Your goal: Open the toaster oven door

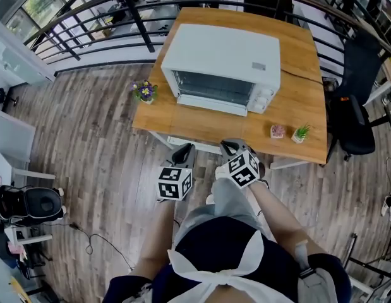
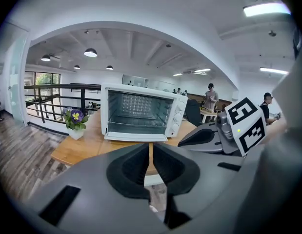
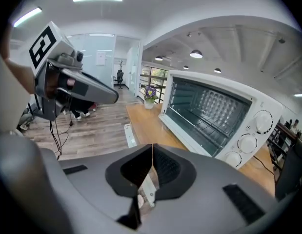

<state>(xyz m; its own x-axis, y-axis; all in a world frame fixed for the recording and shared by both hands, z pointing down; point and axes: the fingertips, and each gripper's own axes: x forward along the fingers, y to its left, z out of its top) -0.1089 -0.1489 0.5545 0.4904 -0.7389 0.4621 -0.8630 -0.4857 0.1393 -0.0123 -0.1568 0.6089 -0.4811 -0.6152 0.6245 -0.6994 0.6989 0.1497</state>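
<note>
The left gripper [image 1: 184, 150] and right gripper [image 1: 230, 146] were both closed on nothing, jaws together, with the toaster oven [image 1: 220, 65] ahead of them on the wooden table [image 1: 302, 100].

No legible text, brand or number; small grey label [image 1: 259, 66] on toaster oven [image 1: 214, 49] unreadable

A bare strip of the wooden surface [image 1: 201, 126] lies open between its near edge and the toaster oven [image 1: 220, 55], whose lowered door [image 1: 211, 105] juts forward over it. A potted flower [image 1: 145, 92] stands at the left corner, a pink pot [image 1: 277, 130] and a small green plant [image 1: 300, 133] near the right, and a railing [image 1: 139, 19] closes off the far side.
</note>
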